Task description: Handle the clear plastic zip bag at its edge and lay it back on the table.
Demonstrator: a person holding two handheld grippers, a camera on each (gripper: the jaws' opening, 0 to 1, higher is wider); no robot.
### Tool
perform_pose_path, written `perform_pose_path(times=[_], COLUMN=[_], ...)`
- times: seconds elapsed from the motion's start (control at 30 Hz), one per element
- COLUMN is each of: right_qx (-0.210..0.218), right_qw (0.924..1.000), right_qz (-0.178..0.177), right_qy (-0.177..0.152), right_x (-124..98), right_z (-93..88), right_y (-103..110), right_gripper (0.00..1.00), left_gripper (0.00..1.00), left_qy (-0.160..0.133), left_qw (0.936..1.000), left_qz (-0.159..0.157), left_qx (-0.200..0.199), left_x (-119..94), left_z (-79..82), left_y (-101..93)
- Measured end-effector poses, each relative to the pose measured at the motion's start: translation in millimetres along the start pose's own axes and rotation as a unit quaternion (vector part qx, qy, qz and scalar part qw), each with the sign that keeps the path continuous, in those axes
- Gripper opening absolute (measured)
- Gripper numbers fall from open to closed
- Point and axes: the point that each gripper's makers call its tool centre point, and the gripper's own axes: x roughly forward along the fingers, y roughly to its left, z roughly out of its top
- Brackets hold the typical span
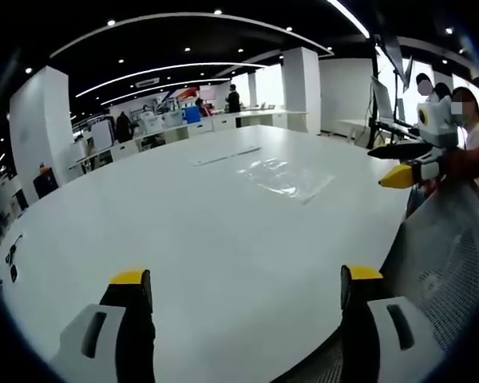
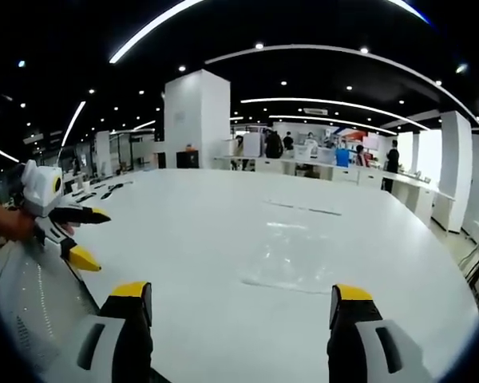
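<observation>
The clear plastic zip bag [image 1: 283, 177] lies flat on the white table [image 1: 168, 231], well ahead of my left gripper [image 1: 247, 281], whose yellow-tipped jaws stand wide apart with nothing between them. From the right of that view my right gripper [image 1: 405, 162] comes in, jaws apart and empty, off the table's edge. In the right gripper view the zip bag [image 2: 291, 259] lies just beyond my right gripper [image 2: 243, 297], which is open and empty. At the left edge the left gripper [image 2: 84, 237] shows, also open.
A mesh chair back [image 1: 447, 263] stands by the table's near edge at the right. A thin flat strip [image 1: 223, 155] lies beyond the bag. White pillars [image 2: 195, 120], desks and people fill the background. A person [image 1: 467, 120] stands at the far right.
</observation>
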Motion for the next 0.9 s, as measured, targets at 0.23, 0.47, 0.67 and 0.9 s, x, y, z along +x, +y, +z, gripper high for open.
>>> perform_pose_path(times=[0.23,0.47,0.67,0.9], right_qx=[0.016,0.022,-0.005,-0.047], right_qw=[0.9998,0.9996,0.9995,0.9978], right_qz=[0.008,0.017,0.029,0.043], right_qy=[-0.004,-0.001,0.006,0.019], right_x=[-1.7,1.1,5.3,16.5], right_z=[3.2,4.7,5.0,-1.8], right_y=[0.7,-4.9,-10.2,-20.4], right_gripper=[0.98,0.99,0.99,0.97], left_gripper=[0.99,0.99,0.99,0.99], left_qy=[0.001,0.002,0.001,-0.005], left_qw=[1.0000,1.0000,0.9999,0.9995], left_qz=[0.000,-0.002,-0.015,-0.022], left_qx=[0.003,-0.004,0.007,0.023], left_x=[-0.1,-2.0,0.8,3.6], left_z=[1.0,6.1,17.2,29.8], left_y=[2.4,4.4,0.4,-4.8])
